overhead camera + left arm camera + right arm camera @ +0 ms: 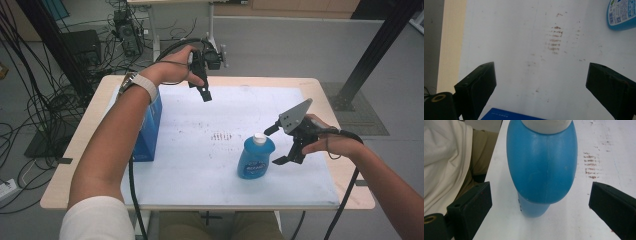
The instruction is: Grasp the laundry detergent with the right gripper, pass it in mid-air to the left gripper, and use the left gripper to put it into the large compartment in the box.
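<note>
Blue detergent bottle point(256, 157) upright, mid-counter point(320, 192). Right gripper point(276, 145) just beside bottle, jaws wide, straddling it without contact, lined up to grab. Left gripper point(205, 95) parked beyond bottle, above blue box point(149, 132), jaws wide, empty, out of the way.

Bottle point(255, 157) standing upright on mat point(210, 170), right of centre; box point(148, 132) standing at mat's left edge, well apart; table point(80, 150) lying beneath.
</note>
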A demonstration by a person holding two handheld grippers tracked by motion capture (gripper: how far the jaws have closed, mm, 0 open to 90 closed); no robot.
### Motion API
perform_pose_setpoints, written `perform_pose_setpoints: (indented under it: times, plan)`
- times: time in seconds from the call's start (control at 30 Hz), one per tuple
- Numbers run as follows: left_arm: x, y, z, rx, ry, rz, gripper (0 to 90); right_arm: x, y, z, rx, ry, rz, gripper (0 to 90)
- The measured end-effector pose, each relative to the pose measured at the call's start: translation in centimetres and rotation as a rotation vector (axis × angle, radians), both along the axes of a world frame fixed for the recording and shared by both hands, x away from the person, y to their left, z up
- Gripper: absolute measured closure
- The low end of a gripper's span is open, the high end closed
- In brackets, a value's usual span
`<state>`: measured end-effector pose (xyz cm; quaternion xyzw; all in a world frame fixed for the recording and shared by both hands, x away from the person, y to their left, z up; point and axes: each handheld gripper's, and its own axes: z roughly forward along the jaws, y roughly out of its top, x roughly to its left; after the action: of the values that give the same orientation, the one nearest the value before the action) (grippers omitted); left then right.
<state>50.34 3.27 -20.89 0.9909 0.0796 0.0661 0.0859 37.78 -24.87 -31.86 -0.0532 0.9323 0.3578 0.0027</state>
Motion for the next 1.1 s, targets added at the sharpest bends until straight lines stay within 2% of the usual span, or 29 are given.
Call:
perform_pose_setpoints:
  times: [0.6, 1.1]
  plan:
    - [-0.04, -0.01, -0.05, 0.003, -0.003, -0.004, 10.0, 0.06, -0.08, 0.02, 0.009, 0.01, -0.008, 4.6]
    - [-0.05, 0.05, -0.01, 0.001, -0.007, -0.001, 9.9, 0.06, 0.01, 0.02, 0.001, -0.001, -0.001, 4.8]
